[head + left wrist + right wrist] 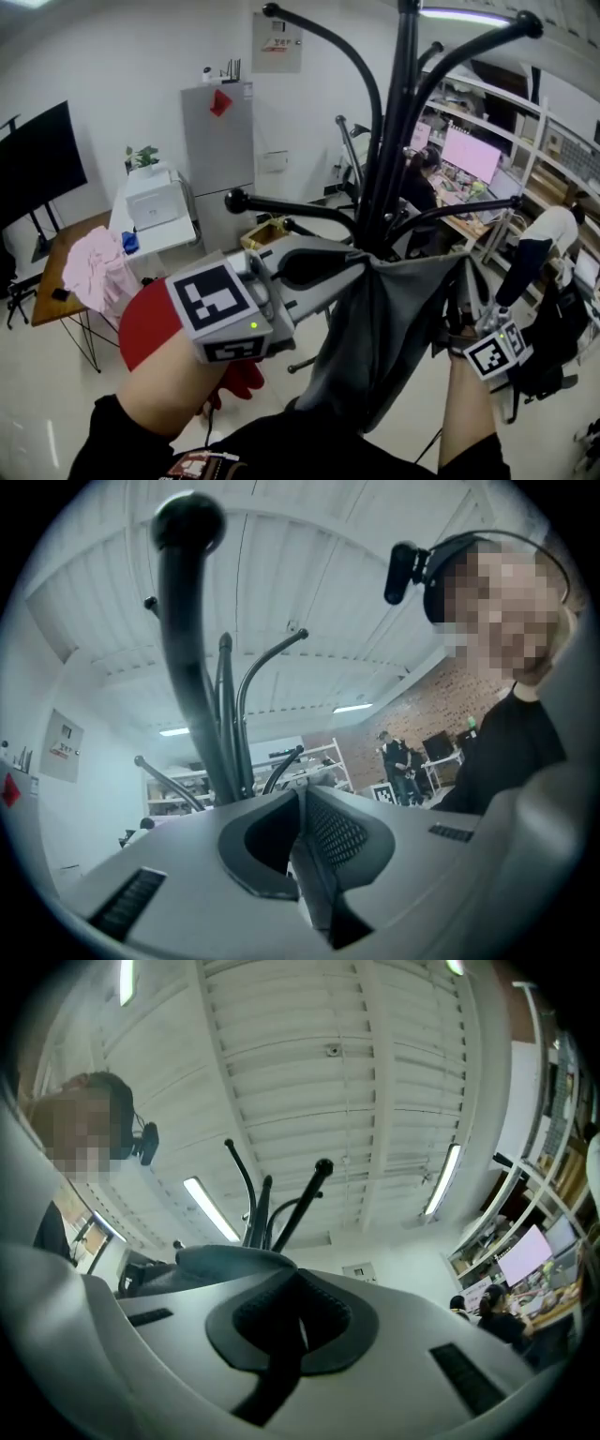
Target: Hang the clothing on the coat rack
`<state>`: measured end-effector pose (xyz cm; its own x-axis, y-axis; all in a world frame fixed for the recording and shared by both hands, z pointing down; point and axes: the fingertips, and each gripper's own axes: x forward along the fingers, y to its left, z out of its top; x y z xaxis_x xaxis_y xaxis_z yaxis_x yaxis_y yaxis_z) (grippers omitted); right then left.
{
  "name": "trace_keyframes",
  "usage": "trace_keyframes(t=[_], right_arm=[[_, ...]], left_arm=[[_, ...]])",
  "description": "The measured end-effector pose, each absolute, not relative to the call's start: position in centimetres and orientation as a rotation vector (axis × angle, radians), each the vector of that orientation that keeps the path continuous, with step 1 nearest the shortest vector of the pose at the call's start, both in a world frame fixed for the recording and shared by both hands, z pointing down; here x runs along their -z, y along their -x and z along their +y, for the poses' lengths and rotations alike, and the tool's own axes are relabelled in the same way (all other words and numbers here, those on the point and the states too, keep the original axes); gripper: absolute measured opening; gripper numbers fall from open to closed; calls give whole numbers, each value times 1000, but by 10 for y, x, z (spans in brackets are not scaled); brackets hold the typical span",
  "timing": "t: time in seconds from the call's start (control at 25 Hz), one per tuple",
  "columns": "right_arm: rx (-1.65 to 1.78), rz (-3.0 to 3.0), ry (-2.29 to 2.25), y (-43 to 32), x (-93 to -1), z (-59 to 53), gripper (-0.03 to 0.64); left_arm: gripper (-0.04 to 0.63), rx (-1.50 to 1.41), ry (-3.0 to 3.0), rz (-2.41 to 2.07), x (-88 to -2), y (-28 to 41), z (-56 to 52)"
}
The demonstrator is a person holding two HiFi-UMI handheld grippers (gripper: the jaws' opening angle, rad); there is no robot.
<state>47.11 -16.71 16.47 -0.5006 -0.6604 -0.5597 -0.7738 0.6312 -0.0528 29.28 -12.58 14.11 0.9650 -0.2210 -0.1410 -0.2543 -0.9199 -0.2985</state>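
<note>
pinching a grey garment (375, 347) at the black coat rack (398, 122), left gripper (302, 808) and right gripper (296, 1288), jaws clamped on cloth

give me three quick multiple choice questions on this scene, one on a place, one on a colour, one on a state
1. Where does the pink cloth lie?
A. on the wooden table
B. on the floor
C. on a chair

2. What colour is the garment held up at the coat rack?
A. red
B. white
C. grey

3. How is the left claw?
A. open and empty
B. shut on the garment
C. out of view

Answers:
1 A, it is heaped on the tabletop at the left.
2 C, the held fabric is grey.
3 B, fabric is pinched between its closed jaws.
</note>
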Motion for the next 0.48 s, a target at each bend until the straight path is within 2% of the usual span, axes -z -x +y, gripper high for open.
trace_keyframes(t=[0.48], right_arm=[[-126, 2647, 1190, -418, -282, -194, 0]], left_arm=[[14, 64, 2854, 312, -230, -317, -148]])
